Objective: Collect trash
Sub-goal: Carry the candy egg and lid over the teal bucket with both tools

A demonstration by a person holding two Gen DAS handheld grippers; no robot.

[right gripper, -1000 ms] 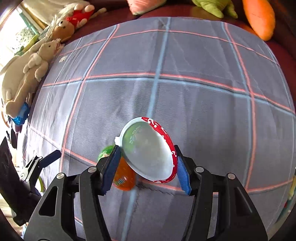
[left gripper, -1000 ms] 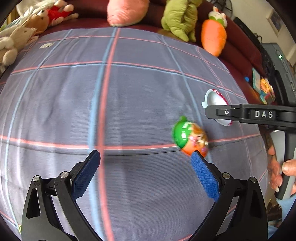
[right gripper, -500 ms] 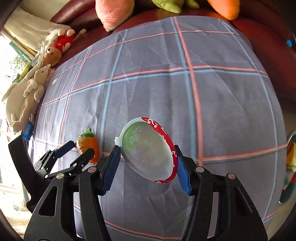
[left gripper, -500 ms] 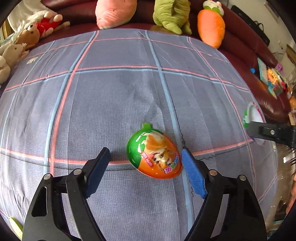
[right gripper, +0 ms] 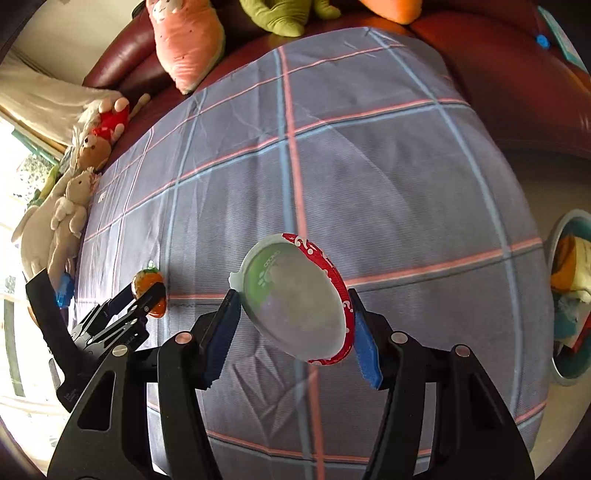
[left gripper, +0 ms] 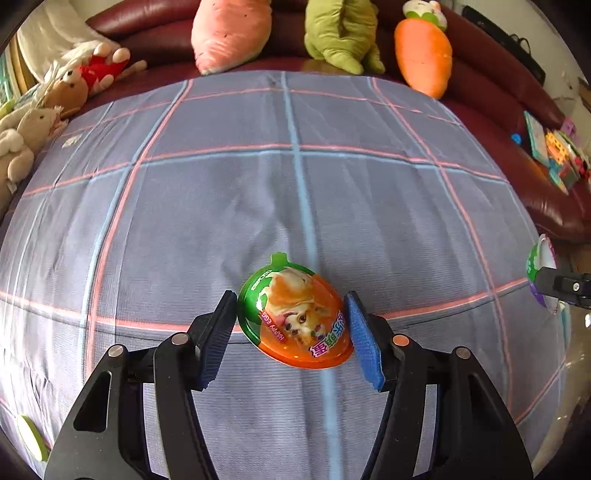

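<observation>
An orange-and-green egg-shaped capsule (left gripper: 295,317) printed with a cartoon animal lies on the plaid cloth (left gripper: 295,184). My left gripper (left gripper: 290,294) is closing on it, and both blue pads touch its sides. In the right wrist view that same left gripper (right gripper: 147,291) stands at the left with the capsule (right gripper: 146,278) between its fingers. My right gripper (right gripper: 293,295) is shut on a white egg-shaped half shell (right gripper: 295,306) with a red rim, held above the cloth. That shell (left gripper: 537,262) also shows at the right edge of the left wrist view.
A round bin (right gripper: 565,218) holding wrappers stands beyond the cloth's right edge. Plush toys line the dark red sofa (left gripper: 480,85): a pink one (left gripper: 229,33), a green one (left gripper: 340,33), an orange carrot (left gripper: 424,55). Bears (right gripper: 70,206) sit at the left. Books and blocks (left gripper: 554,155) lie at the right.
My left gripper has moved over the capsule and narrowed from wide open until its pads reach the capsule's sides. The right gripper has carried the white shell to the right, bringing the bin into view.
</observation>
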